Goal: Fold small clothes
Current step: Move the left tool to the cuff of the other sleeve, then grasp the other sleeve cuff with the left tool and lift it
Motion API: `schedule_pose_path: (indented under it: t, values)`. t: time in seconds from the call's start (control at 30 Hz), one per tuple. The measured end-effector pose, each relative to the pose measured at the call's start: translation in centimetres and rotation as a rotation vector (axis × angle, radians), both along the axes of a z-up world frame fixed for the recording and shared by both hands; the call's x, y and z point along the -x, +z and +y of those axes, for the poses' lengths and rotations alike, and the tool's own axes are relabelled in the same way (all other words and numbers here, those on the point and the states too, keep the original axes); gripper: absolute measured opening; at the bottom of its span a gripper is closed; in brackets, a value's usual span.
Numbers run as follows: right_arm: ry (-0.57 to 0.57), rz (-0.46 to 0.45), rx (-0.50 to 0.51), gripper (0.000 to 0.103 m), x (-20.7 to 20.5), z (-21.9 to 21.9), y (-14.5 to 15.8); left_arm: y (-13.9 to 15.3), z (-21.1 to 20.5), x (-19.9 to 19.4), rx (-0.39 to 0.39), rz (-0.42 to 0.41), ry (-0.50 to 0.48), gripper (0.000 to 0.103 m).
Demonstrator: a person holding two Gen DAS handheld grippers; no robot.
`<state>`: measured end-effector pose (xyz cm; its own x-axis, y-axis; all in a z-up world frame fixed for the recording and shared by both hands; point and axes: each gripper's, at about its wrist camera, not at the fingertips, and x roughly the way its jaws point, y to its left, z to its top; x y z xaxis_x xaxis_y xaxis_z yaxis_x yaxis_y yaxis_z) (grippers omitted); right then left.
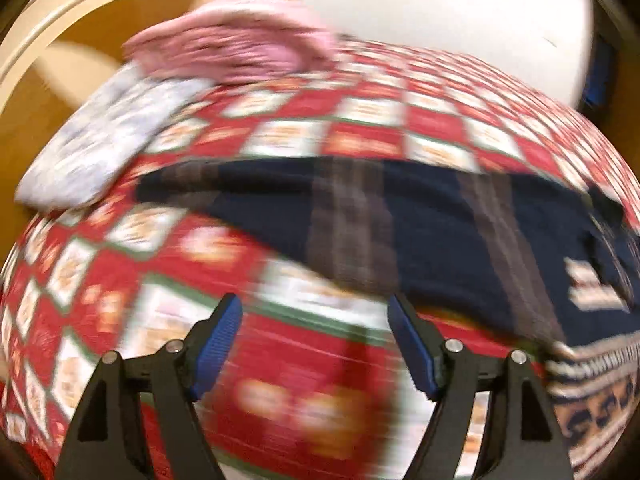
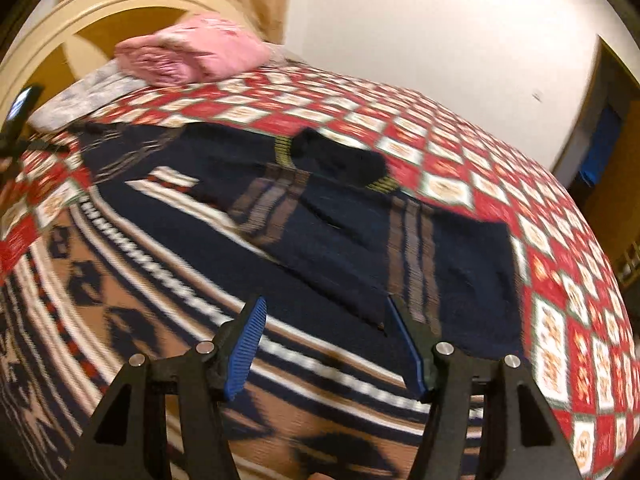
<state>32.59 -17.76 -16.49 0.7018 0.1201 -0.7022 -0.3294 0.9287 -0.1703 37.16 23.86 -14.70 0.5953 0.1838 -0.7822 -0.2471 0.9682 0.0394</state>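
Observation:
A navy knitted sweater point(image 2: 328, 220) with grey-brown stripes and a tan, white and navy patterned band lies spread on the red checkered bedspread point(image 2: 520, 160). Its dark collar with yellow stripes points toward the far side. My right gripper point(image 2: 326, 304) hovers open over the sweater's lower part, its right pad beside a folded-in sleeve edge, with nothing pinched. In the blurred left wrist view the sweater point(image 1: 432, 232) stretches across the middle. My left gripper point(image 1: 313, 302) is open over bare bedspread point(image 1: 360, 120) just short of the sweater's near edge, nothing between its pads.
A folded pink garment point(image 2: 192, 52) rests on a folded grey-white patterned cloth point(image 2: 92, 92) at the bed's far left, by the cream headboard point(image 2: 80, 4). Both also show in the left wrist view: pink garment point(image 1: 240, 40), grey cloth point(image 1: 100, 140). A doorway point(image 2: 604, 140) opens at the right.

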Motion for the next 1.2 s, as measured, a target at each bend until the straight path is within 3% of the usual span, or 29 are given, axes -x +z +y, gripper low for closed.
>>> schedule_pose_path:
  t: [0.1, 0.23, 0.4, 0.53, 0.63, 0.67, 0.7, 0.73, 0.77, 0.9, 1.2]
  values:
    - [0.063, -0.030, 0.028, 0.062, 0.8, 2.8, -0.4, 0.0, 5.9, -0.2, 0.023, -0.019, 0.141, 0.078]
    - [0.126, -0.044, 0.054, 0.062, 1.6, 5.4, -1.3, -0.7, 13.4, -1.6, 0.170, -0.041, 0.307, 0.075]
    - [0.175, -0.058, 0.125, 0.062, 2.3, 7.4, -2.8, -2.1, 16.8, -3.2, 0.412, -0.099, 0.391, 0.075]
    - [0.197, -0.060, 0.160, 0.062, 2.3, 8.1, -3.5, -2.9, 17.0, -5.3, 0.491, -0.114, 0.404, 0.062]
    - [0.195, -0.054, 0.161, 0.062, 2.2, 8.1, -3.7, -3.0, 17.2, -5.8, 0.508, -0.133, 0.417, 0.060]
    - [0.194, -0.052, 0.158, 0.062, 2.2, 8.0, -3.7, -2.9, 17.2, -5.8, 0.519, -0.148, 0.420, 0.053]
    - [0.192, -0.050, 0.156, 0.062, 2.2, 8.0, -3.8, -3.0, 17.3, -6.0, 0.535, -0.154, 0.417, 0.043]
    - [0.191, -0.050, 0.155, 0.062, 2.2, 8.0, -3.8, -3.3, 17.4, -6.2, 0.549, -0.144, 0.410, 0.011]
    - [0.191, -0.050, 0.157, 0.062, 2.2, 8.0, -3.8, -3.5, 17.3, -6.5, 0.554, -0.133, 0.405, 0.008]
    - [0.191, -0.048, 0.173, 0.062, 2.2, 8.2, -4.1, -2.8, 16.8, -5.7, 0.503, -0.184, 0.404, 0.006]
    - [0.184, -0.052, 0.181, 0.063, 2.1, 8.4, -4.3, -0.3, 17.1, -3.3, 0.561, -0.292, 0.395, 0.005]
